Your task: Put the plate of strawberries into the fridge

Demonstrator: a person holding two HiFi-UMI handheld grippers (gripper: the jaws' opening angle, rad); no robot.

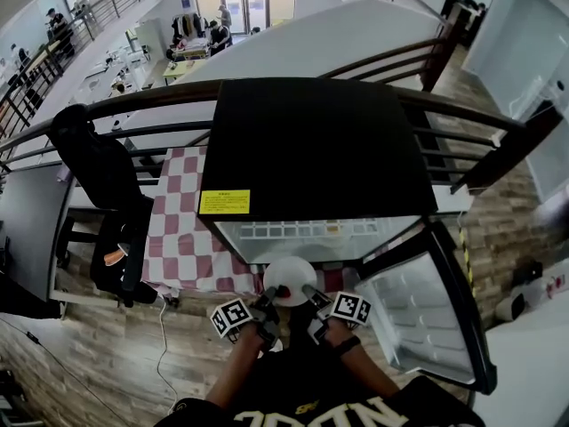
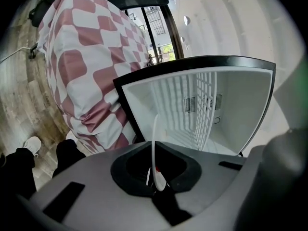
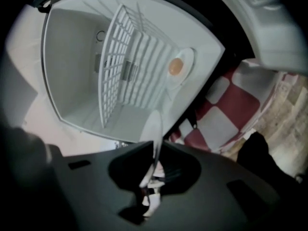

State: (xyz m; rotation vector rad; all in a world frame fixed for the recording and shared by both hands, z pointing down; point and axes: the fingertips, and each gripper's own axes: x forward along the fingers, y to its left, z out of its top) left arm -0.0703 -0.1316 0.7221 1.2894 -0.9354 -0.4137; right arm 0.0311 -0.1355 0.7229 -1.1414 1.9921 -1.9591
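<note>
A white plate (image 1: pixel 289 279) hangs level in front of the open fridge (image 1: pixel 311 140), just outside its white interior (image 1: pixel 311 235). My left gripper (image 1: pixel 270 297) is shut on the plate's near-left rim and my right gripper (image 1: pixel 313 297) on its near-right rim. In the left gripper view the plate (image 2: pixel 154 138) shows edge-on, running into the gripper (image 2: pixel 155 177), with a speck of red beside it. The right gripper view also has the plate (image 3: pixel 154 126) edge-on in the gripper (image 3: pixel 151 177). The strawberries cannot be made out. A wire shelf (image 3: pixel 113 71) divides the fridge.
The fridge door (image 1: pixel 427 314) stands open to the right. Inside, a small plate with an orange item (image 3: pixel 179 66) rests on the shelf. A table with a red-and-white checked cloth (image 1: pixel 182 229) and a black chair (image 1: pixel 107 185) stand left of the fridge; a railing (image 1: pixel 471 118) runs behind.
</note>
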